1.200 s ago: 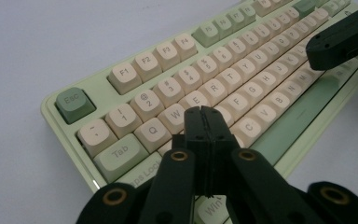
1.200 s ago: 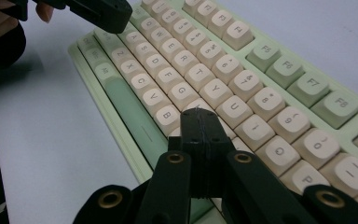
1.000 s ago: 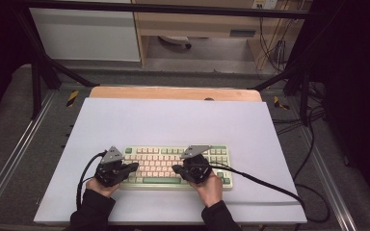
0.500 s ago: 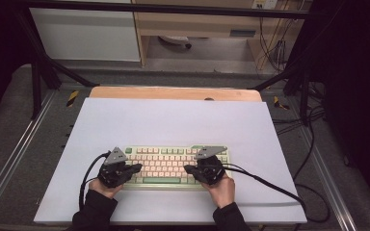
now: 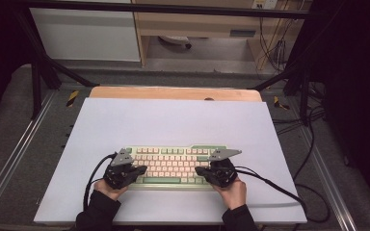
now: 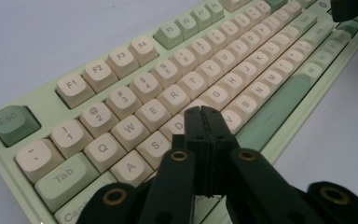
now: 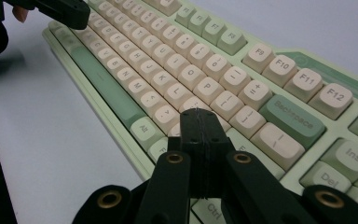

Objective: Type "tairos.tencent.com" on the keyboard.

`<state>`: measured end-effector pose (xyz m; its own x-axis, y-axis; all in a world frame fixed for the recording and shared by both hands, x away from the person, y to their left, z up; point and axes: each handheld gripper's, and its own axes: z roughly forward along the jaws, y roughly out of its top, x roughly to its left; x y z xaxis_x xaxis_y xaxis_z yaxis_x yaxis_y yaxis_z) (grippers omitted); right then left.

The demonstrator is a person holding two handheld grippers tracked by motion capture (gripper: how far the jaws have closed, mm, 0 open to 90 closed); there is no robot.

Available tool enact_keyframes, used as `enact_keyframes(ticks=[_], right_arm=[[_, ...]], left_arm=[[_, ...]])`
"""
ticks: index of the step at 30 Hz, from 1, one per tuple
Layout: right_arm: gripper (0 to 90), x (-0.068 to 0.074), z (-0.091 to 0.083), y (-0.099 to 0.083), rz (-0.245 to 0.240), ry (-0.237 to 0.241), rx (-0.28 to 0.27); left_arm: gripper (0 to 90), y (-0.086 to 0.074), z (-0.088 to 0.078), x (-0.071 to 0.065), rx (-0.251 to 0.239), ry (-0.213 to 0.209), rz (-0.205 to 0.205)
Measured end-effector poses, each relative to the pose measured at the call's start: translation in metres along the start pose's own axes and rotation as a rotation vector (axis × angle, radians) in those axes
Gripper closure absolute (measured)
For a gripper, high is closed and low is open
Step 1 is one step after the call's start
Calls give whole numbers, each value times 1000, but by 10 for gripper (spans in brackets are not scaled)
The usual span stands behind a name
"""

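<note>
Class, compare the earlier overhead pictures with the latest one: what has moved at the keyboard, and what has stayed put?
The right gripper has slid sideways along the keyboard, toward its right end, jaws closed and holding nothing. The left gripper has stayed over the left end, also closed and empty. The keyboard has not shifted on the pale mat.

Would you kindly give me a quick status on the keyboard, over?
Left gripper shut, over the D key. Right gripper shut, near the right-hand keys. Keyboard flat on the mat. Nothing in the way.
</note>
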<state>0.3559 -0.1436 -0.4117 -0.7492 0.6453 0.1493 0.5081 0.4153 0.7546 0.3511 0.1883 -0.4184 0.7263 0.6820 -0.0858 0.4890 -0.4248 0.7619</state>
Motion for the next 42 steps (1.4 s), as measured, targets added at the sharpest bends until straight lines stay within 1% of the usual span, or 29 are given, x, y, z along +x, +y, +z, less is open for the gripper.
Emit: enact_keyframes(ticks=[9,14,25,29,31,34,38,42], right_arm=[[900,-5,-5,-5,19,-3,-7],[900,-6,-6,-7,25,-2,-15],[900,-8,-7,-8,31,-2,-15],[900,-9,-8,-8,37,-1,-15],[900,-9,-8,-8,37,-2,-13],[900,-10,-7,-9,35,-1,-15],[900,-10,-7,-9,35,3,-18],[900,-10,-8,-9,41,3,-19]], left_arm=[[896,2,11,-6,20,-14,16],[896,2,16,-7,34,-17,21],[896,1,16,-7,29,-20,22],[896,0,18,-7,42,-17,27],[896,0,18,-7,38,-20,27],[896,0,17,-7,38,-20,30],[896,1,13,-6,24,-16,29],[896,0,9,-4,16,-15,21]])
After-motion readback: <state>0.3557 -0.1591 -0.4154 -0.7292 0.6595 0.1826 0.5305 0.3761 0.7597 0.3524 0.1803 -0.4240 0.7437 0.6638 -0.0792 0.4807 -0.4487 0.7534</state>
